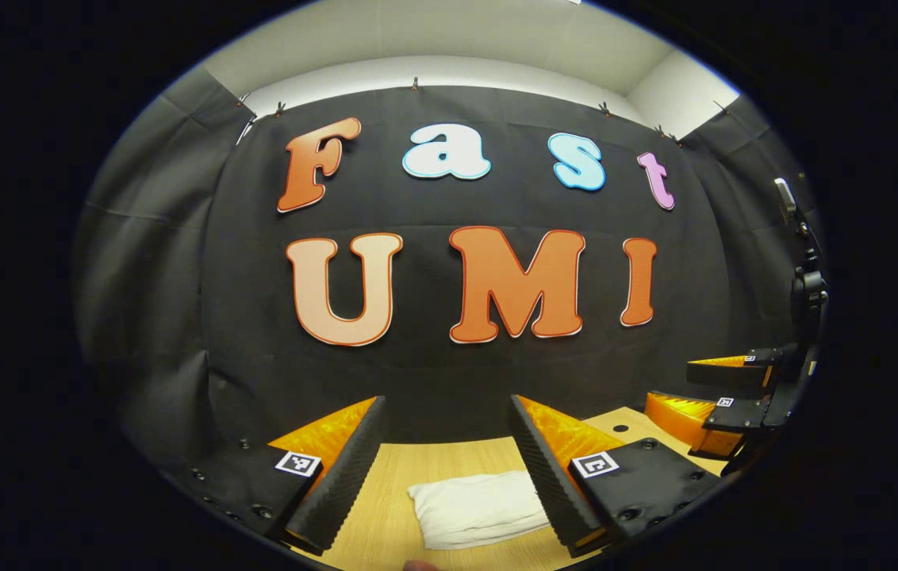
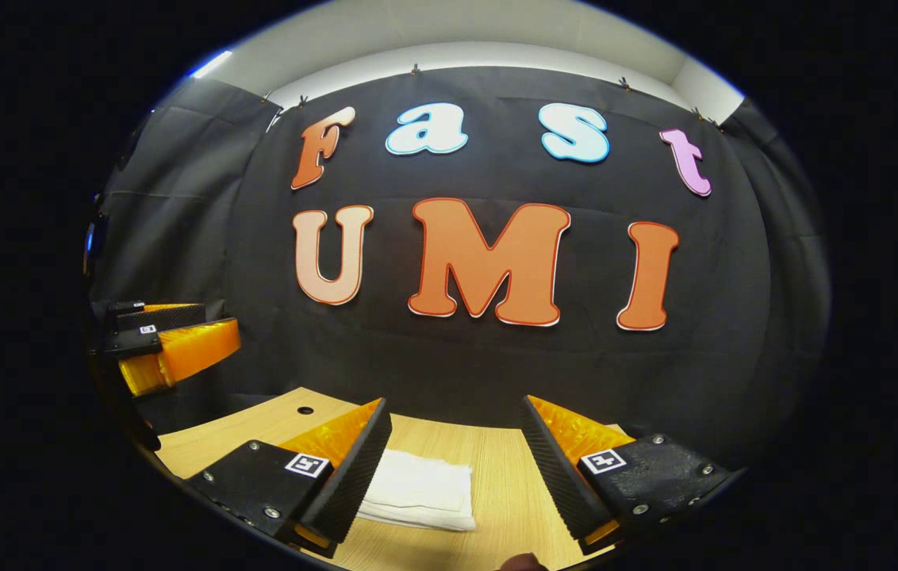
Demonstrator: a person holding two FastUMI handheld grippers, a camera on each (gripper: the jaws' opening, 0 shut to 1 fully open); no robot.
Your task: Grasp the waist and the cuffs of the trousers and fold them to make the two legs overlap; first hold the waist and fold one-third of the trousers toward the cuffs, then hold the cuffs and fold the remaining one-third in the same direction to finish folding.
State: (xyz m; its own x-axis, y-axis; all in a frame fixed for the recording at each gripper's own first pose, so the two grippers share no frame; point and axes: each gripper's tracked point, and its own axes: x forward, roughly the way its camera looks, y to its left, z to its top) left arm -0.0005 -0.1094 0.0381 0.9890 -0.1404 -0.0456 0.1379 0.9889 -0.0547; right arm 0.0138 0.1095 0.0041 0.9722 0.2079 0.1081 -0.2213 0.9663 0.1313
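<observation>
The white trousers (image 1: 481, 507) lie on the pale wooden worktop (image 1: 385, 476) as a small, thick, flat rectangle, which reads as a bundle already folded in thirds, so the task looks to be at or past its last fold. In the left gripper view the left tool (image 1: 446, 468) hangs above the worktop with its jaws spread wide and nothing between them; the bundle lies below and between the fingers, nearer the one on the view's right, and apart from both. In the right gripper view the right tool (image 2: 455, 468) is likewise spread and empty, raised over the worktop, with the same white bundle (image 2: 421, 492) lying just beside the finger on the view's left, partly hidden behind it. Each view also catches the other tool farther off at its edge, lifted clear of the worktop. Neither tool touches the cloth. If any move is left, I judge it to be only a check that the edges lie square and the layers sit flat. Should the stack need tidying, a tool would have to come down low and press lightly without dragging the top layer.
</observation>
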